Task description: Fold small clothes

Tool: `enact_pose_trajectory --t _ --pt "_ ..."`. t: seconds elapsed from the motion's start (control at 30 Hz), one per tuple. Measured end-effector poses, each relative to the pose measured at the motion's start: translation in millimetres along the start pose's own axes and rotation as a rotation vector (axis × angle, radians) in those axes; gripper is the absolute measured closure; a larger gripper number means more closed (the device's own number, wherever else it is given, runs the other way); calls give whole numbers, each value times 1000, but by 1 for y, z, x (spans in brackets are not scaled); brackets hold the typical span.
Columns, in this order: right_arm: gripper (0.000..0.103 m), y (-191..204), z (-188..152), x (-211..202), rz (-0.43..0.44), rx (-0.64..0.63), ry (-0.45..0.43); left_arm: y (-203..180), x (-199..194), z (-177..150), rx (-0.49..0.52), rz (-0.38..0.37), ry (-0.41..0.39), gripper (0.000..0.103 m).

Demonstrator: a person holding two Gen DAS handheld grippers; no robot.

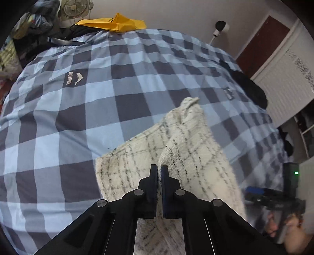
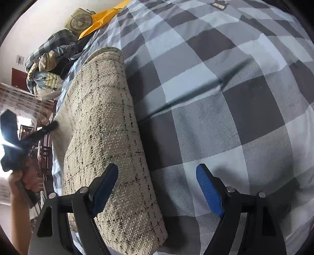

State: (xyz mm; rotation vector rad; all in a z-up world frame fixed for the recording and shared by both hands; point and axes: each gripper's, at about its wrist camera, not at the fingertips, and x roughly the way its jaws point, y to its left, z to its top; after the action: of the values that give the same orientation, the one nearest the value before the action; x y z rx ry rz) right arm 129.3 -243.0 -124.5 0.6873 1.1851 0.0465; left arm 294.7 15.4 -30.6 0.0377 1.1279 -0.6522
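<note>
A cream knitted garment (image 1: 196,149) with thin dark check lines lies on the blue-and-grey checked bedspread (image 1: 78,121). My left gripper (image 1: 159,166) is shut on a raised fold of the garment, which runs up from its fingertips as a ridge. In the right wrist view the garment (image 2: 109,125) is a long folded strip. My right gripper (image 2: 157,166) stands open above its near end, with one finger (image 2: 106,184) over the cloth and the other blue pad (image 2: 208,190) over bare bedspread (image 2: 225,98). The left gripper (image 2: 49,126) appears blurred at the strip's left edge.
A yellow bag (image 1: 115,23) and a fan (image 1: 73,7) sit past the bed's far edge, beside a pile of clothes (image 2: 47,64). A black garment (image 1: 249,88) lies at the bed's right edge. A hand (image 1: 284,225) holds the right gripper's handle.
</note>
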Motion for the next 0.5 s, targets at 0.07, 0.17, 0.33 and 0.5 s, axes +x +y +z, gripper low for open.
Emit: enact_pose_trajectory --t 0.07,0.17,0.33,0.5 --pt "23 2 -1 0 -2 -8 -4 -5 -8 -2 31 57 -25 100" --pt "23 2 -1 -1 -2 -8 -6 -9 -19 7 37 113 -100 100" --pt "23 -2 2 2 0 3 -4 3 -5 25 15 290 -100 100" --pt "23 -2 2 4 3 -1 8 54 34 20 -120 433 -20 103"
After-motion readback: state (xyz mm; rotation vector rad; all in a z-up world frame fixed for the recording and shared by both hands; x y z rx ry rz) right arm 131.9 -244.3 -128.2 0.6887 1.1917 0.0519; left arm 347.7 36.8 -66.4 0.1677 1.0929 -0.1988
